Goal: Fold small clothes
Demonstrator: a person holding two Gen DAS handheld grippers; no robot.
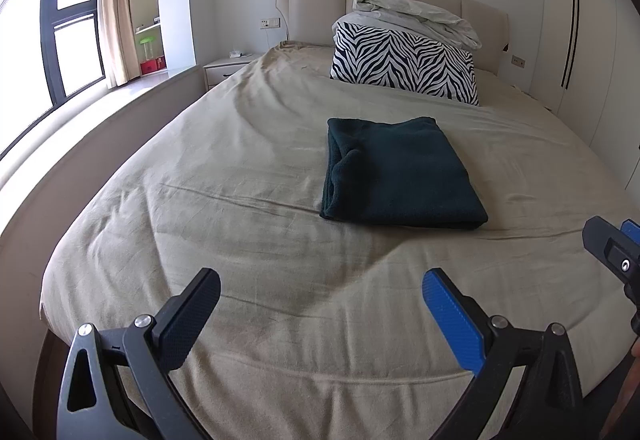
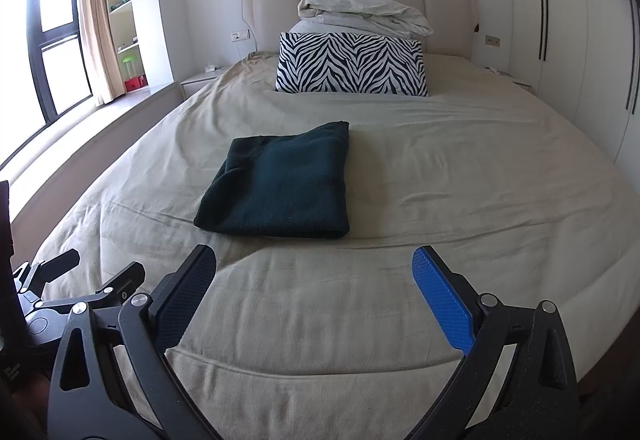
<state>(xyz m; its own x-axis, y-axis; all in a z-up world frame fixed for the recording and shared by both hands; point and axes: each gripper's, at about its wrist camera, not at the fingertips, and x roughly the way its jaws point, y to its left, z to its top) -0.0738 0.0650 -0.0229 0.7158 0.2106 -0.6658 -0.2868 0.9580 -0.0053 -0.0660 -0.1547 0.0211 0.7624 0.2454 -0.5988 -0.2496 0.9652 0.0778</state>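
- We see a bed [image 1: 240, 240] with a beige sheet filling both views.
- Zebra pillow [image 2: 352, 64] lies far, at the headboard, under a rumpled white duvet [image 2: 360, 12].
- Dark green folded cloth [image 2: 280, 188] lies mid-bed, flat, apart from both tools.
- Left gripper [image 1: 320, 292] spread wide, holding nothing, over the near sheet.
- Right gripper [image 2: 314, 272] likewise wide, empty.
- Only the right view shows both wardrobe doors; the left shows more window.
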